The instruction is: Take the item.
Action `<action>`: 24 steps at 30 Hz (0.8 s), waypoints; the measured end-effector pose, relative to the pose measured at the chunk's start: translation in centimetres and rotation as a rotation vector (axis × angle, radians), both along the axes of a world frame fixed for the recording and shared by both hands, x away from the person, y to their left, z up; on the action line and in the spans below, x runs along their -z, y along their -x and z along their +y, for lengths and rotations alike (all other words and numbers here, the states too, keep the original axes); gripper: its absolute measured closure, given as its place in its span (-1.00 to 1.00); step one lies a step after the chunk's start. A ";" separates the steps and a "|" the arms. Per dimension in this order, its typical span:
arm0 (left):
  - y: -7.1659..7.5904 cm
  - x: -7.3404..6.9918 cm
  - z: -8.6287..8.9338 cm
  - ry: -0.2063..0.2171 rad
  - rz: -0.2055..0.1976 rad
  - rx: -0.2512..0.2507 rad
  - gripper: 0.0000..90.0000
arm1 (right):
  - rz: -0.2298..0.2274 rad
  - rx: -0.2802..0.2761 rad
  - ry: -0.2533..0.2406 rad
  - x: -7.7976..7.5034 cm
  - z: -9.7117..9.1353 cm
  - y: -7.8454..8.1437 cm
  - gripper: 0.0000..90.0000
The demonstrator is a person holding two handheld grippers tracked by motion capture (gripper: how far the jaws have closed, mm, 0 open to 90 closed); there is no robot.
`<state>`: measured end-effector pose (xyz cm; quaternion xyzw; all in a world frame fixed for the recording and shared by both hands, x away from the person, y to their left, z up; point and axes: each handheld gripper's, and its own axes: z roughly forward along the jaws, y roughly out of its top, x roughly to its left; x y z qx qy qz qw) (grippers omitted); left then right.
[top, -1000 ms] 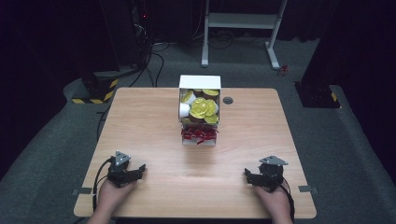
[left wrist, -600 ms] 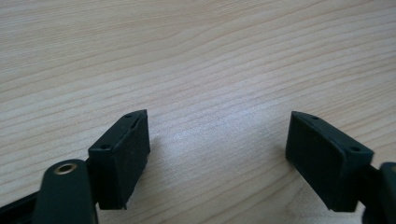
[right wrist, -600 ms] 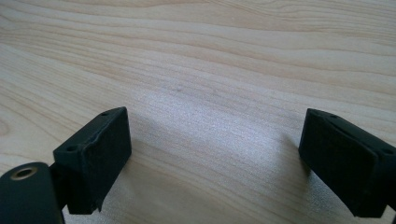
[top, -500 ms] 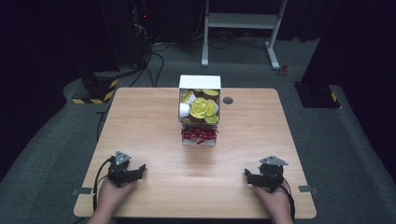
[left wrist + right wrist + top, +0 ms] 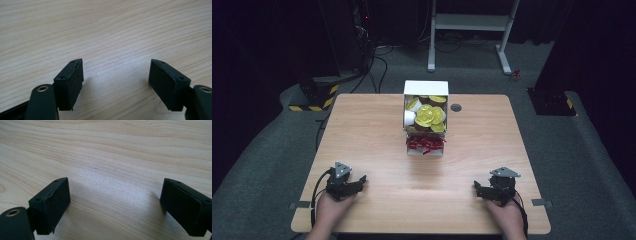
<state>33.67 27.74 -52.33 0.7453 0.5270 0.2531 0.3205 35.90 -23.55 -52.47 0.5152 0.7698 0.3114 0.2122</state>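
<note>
At the near edge of the pale wooden table point(image 5: 377, 135) — nothing begun.
Left black two-jaw gripper point(image 5: 116, 75) and right one point(image 5: 115, 202) rest wide apart, empty; white box of yellow-lidded cups point(image 5: 426, 115) sits untouched, well apart.

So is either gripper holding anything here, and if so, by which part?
Nothing is held. The left gripper and right gripper both stand open over the bare light wooden table, apart from the white box of yellow-lidded cups.
</note>
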 end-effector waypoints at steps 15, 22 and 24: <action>1.4 -2.1 -0.6 0.089 -0.120 0.069 -0.26 | 0.000 -0.001 0.000 0.0 0.0 0.0 -0.80; 1.9 -3.5 -1.0 0.099 -0.149 0.072 -0.26 | 0.000 -0.001 0.000 0.0 0.0 0.0 -0.79; 1.9 -4.0 -1.3 0.095 -0.153 0.079 -0.26 | 0.002 -0.004 0.002 0.0 0.0 0.0 -0.79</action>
